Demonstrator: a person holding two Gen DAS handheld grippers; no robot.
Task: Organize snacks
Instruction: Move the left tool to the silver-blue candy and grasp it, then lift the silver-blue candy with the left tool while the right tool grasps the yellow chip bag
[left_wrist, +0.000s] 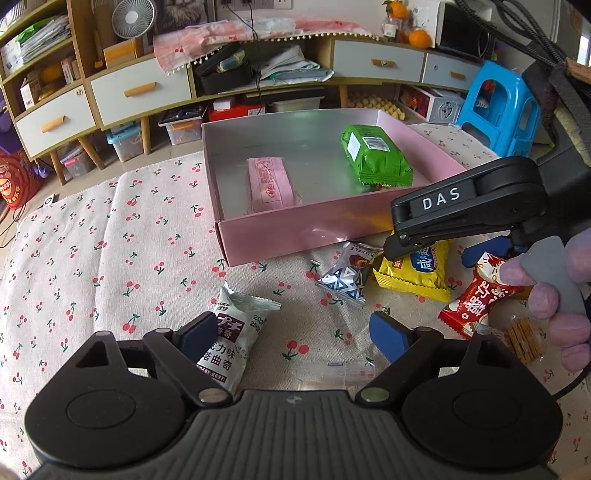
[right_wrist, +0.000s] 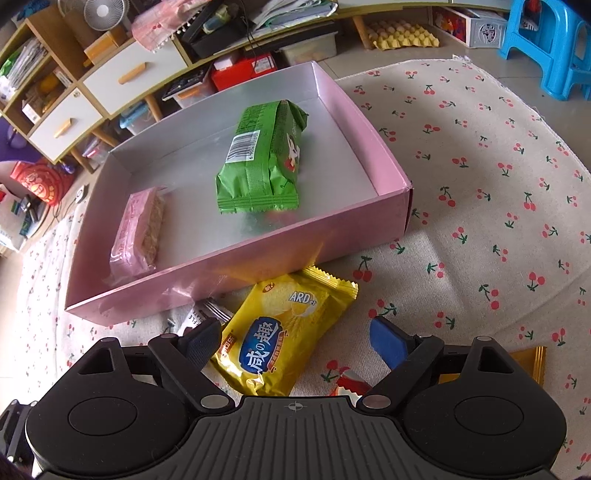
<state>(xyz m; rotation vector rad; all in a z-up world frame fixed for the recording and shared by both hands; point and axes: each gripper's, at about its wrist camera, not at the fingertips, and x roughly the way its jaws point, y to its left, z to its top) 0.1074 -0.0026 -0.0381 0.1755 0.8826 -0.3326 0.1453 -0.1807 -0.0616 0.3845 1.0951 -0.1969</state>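
cherry-print cloth (right_wrist: 498, 155) covers the surface. pink box (right_wrist: 236, 273) sits far centre, holding a green snack pack (right_wrist: 258, 162) on the right and a pink wafer pack (right_wrist: 138, 230) on the left. right gripper (right_wrist: 295, 343) pitched steeply down, released, jaws wide over the yellow cracker pack (right_wrist: 280, 336) lying just near of the box wall, pads not pressing it. left gripper (left_wrist: 295, 332) angled down, released, white cookie pack (left_wrist: 232, 332) beside its left pad. person's hand (left_wrist: 565, 295) grips the right tool's handle.
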